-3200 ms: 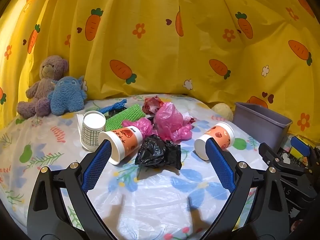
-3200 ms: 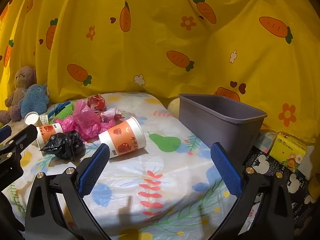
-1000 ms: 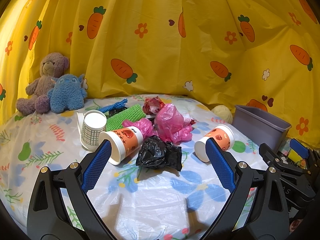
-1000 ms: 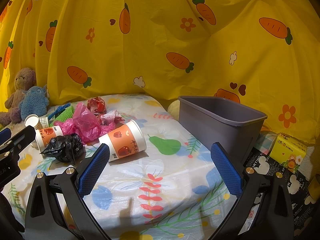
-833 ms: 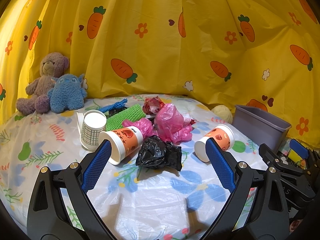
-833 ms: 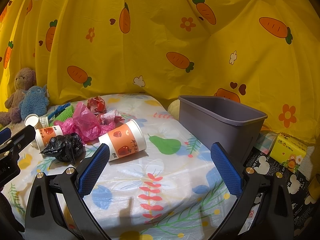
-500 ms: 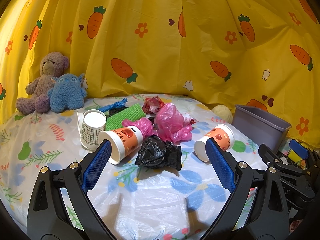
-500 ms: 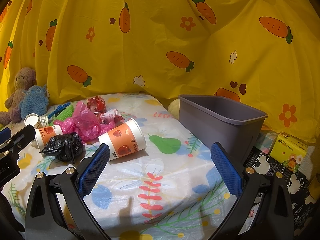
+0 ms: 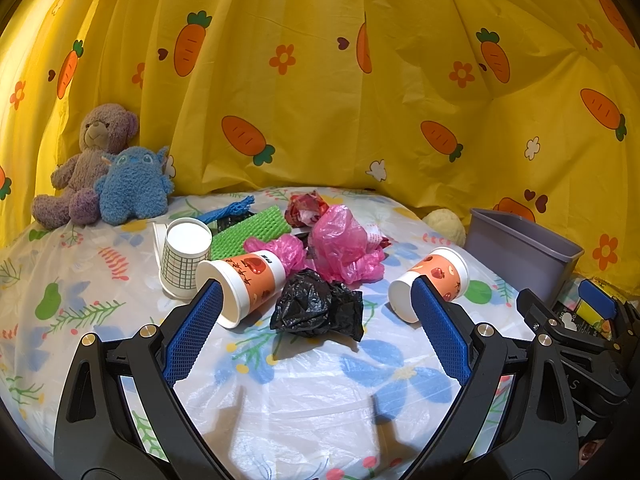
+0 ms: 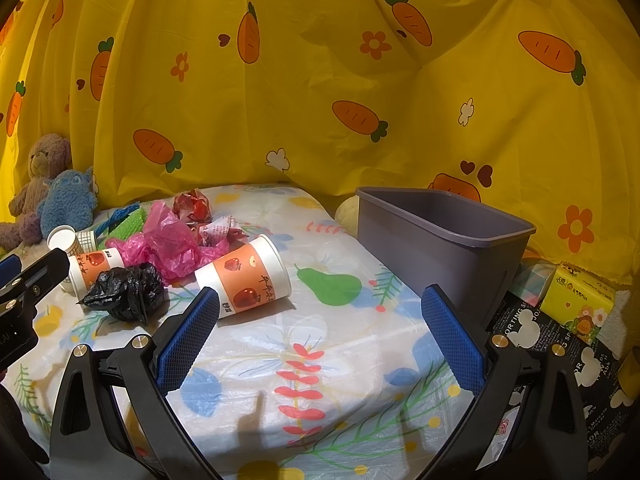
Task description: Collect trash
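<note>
Trash lies in a pile on the flowered table cover: a crumpled black bag (image 9: 320,308) (image 10: 128,290), pink bags (image 9: 344,244) (image 10: 170,240), a tipped orange cup (image 9: 244,280), a second tipped orange cup (image 9: 434,280) (image 10: 248,276), a checked white cup (image 9: 184,256), a green mesh sleeve (image 9: 248,230) and a red wrapper (image 9: 306,208). A grey bin (image 10: 440,240) (image 9: 520,252) stands at the table's right edge. My left gripper (image 9: 316,336) hovers open just short of the black bag. My right gripper (image 10: 320,336) is open and holds nothing, near the second cup.
Two plush toys (image 9: 100,184) sit at the back left against the yellow carrot curtain (image 9: 320,80). A pale ball (image 9: 444,222) lies behind the bin. Boxes, one of them yellow (image 10: 580,300), are stacked beyond the table's right edge.
</note>
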Demonstrator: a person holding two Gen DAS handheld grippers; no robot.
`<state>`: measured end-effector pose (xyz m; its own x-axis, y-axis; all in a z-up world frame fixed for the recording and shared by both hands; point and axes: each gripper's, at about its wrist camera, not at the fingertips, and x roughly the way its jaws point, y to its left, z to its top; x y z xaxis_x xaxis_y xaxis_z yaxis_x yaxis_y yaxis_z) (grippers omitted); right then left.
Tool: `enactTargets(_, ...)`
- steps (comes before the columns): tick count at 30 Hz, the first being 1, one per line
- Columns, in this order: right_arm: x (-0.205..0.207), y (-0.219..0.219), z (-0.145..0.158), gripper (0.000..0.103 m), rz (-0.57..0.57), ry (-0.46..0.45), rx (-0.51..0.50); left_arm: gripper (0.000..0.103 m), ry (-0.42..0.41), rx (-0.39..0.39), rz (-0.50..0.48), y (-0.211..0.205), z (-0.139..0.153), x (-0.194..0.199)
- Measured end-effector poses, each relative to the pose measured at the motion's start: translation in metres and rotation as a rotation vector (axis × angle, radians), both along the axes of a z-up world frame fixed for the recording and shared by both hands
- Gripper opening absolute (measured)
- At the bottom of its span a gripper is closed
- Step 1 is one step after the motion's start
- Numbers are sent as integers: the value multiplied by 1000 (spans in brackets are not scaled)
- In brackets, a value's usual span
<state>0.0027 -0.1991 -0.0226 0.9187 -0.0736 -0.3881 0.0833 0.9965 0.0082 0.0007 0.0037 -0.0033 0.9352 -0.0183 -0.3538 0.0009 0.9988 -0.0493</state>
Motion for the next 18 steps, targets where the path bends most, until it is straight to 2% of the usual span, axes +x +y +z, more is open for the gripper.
enactTargets(10, 6, -3, -9, 98, 25, 14, 16, 93, 11, -10, -2, 2, -8, 4)
enactTargets(18, 33, 11, -24, 98, 156, 82, 0, 93, 27, -42, 36, 22, -15, 10)
